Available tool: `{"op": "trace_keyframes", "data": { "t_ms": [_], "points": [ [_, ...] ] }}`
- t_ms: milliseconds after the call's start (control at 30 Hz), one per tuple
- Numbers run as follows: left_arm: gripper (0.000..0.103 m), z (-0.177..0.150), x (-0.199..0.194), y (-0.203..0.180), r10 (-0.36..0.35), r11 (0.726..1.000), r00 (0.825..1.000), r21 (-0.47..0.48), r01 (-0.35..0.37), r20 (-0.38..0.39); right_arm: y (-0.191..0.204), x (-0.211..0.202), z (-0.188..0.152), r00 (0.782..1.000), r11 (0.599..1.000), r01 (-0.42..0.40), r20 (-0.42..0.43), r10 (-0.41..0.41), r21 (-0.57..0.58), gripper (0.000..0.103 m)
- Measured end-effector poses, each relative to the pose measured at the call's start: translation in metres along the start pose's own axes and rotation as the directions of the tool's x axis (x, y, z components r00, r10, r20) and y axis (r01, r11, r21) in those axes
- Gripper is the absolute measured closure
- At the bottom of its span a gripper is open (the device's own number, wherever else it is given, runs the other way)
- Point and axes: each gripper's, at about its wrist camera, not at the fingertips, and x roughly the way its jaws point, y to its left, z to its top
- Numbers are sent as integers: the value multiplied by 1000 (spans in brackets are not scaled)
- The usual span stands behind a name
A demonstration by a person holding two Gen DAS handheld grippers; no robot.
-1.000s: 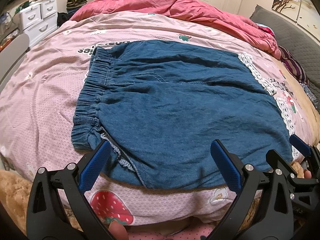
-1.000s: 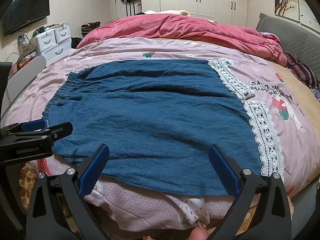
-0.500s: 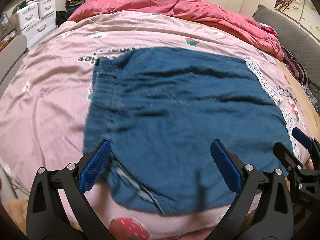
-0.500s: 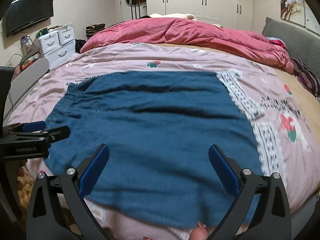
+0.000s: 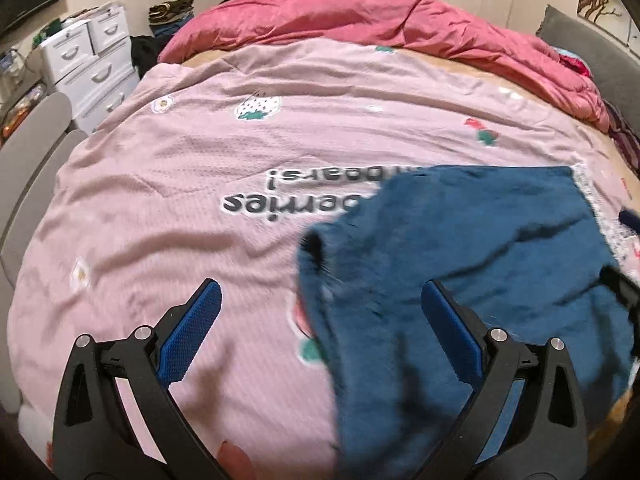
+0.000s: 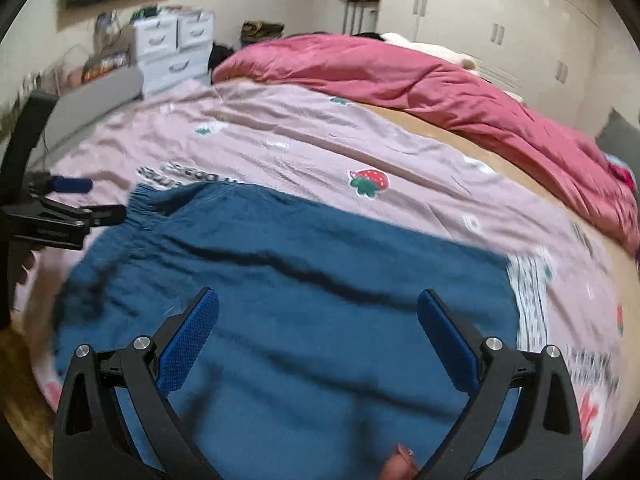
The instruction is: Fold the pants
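Observation:
Blue denim pants with a white lace hem lie flat on the pink printed bedsheet. In the left wrist view the pants fill the lower right, blurred. My left gripper is open above the sheet, its right finger over the pants' left edge. It also shows at the left of the right wrist view as the left gripper, by the elastic waistband. My right gripper is open above the middle of the pants, holding nothing.
A crumpled red duvet lies across the far side of the bed. White drawers and a grey chair back stand at the left. White wardrobes line the back wall. A thumb shows at the bottom edge.
Both grippers have swung left and forward over the bed. The pants have slid from the middle to the right of the left wrist view. Both stay open.

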Motion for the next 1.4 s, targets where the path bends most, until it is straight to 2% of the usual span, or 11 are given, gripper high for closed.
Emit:
{"op": "trace_keyframes", "data": {
  "t_ms": [67,300,500,567,800,833,867,1000,1067,1133,1400],
  "points": [
    [9,4,18,8,9,1000,1000,10,-9,-18,-1,21,14,999,999,-22,-24,22,-35,4],
    [9,16,50,13,-71,997,994,8,72,-83,-10,90,52,988,989,-100,-125,86,-108,4],
    [48,28,73,13,-112,993,988,31,116,-110,-8,124,67,976,974,-120,-202,81,-190,4],
    [74,32,68,15,-169,985,980,17,171,-101,-7,130,69,978,967,-113,-200,67,-228,4],
    [77,32,31,8,-205,976,979,73,206,-18,-6,136,73,974,938,-174,-192,120,-299,5],
    [77,30,24,7,-201,976,980,91,200,3,-4,136,74,971,931,-190,-197,132,-312,9],
    [77,30,20,7,-195,976,981,101,192,18,0,136,74,968,917,-209,-203,146,-338,21],
    [77,28,8,5,-215,970,975,130,207,50,14,140,73,961,879,-241,-230,155,-412,42],
    [77,26,6,5,-208,970,977,137,200,54,17,138,72,949,870,-284,-246,196,-403,78],
    [77,25,7,4,-197,972,979,143,188,53,20,128,68,954,869,-279,-220,203,-409,94],
    [77,17,-17,-3,-207,967,973,172,187,105,5,46,45,975,940,-222,-47,217,-258,98]
  ]
}}
